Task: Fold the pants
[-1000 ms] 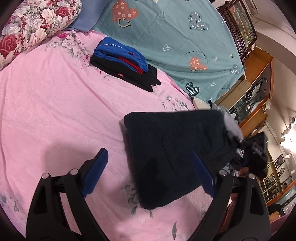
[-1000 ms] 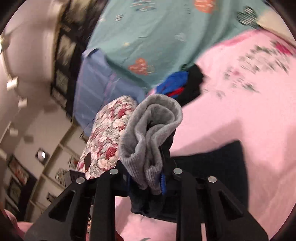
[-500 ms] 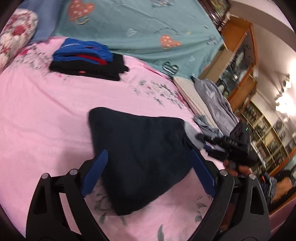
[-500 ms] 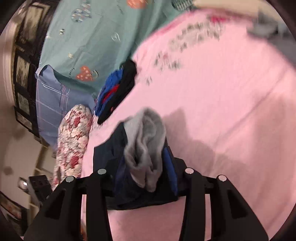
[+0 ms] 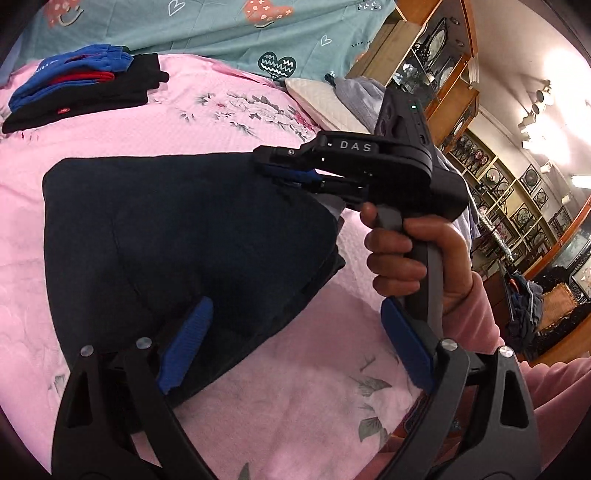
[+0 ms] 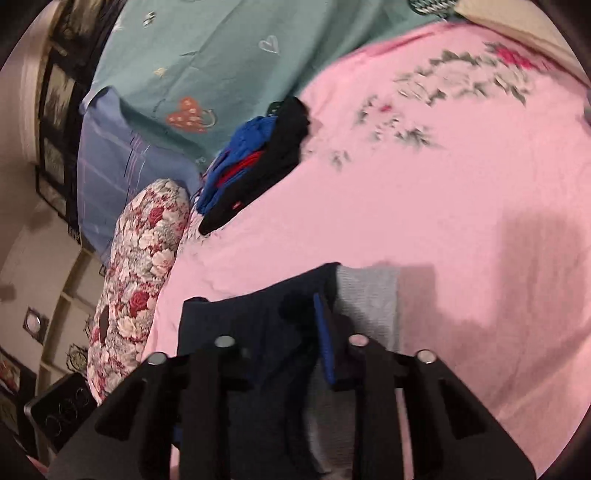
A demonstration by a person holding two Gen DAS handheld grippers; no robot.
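Pants nearly folded, last corner in the right tool's pinch

Pants (image 5: 192, 243), dark navy with a grey waistband (image 6: 369, 295), lie on the pink floral bedsheet (image 5: 221, 122) as a compact, several-layered bundle, roughly triangular in the left wrist view. Most of the folding looks done: no loose legs trail out, and the bundle rests flat on the bed apart from its far corner.

That corner is where the right tool (image 5: 291, 175) works. Its blue pads are pressed together on the edge of the pants near the waistband, and a hand (image 5: 413, 258) grips the tool's handle just beside the bundle. In the right wrist view the same tool (image 6: 295, 332) shows navy and grey cloth between its narrow jaws, lying low against the sheet.

The left tool (image 5: 295, 347) is spread wide and holds nothing; one blue pad sits over the near edge of the bundle, the other over bare sheet, and I cannot tell whether it touches the cloth.

Farther up the bed, a stack of folded clothes (image 5: 77, 88) in blue, red and black rests near the teal quilt (image 5: 221, 33), well apart from the pants.

What seems left: letting go of the pinched corner, perhaps flattening the bundle, and possibly moving it to the stack.
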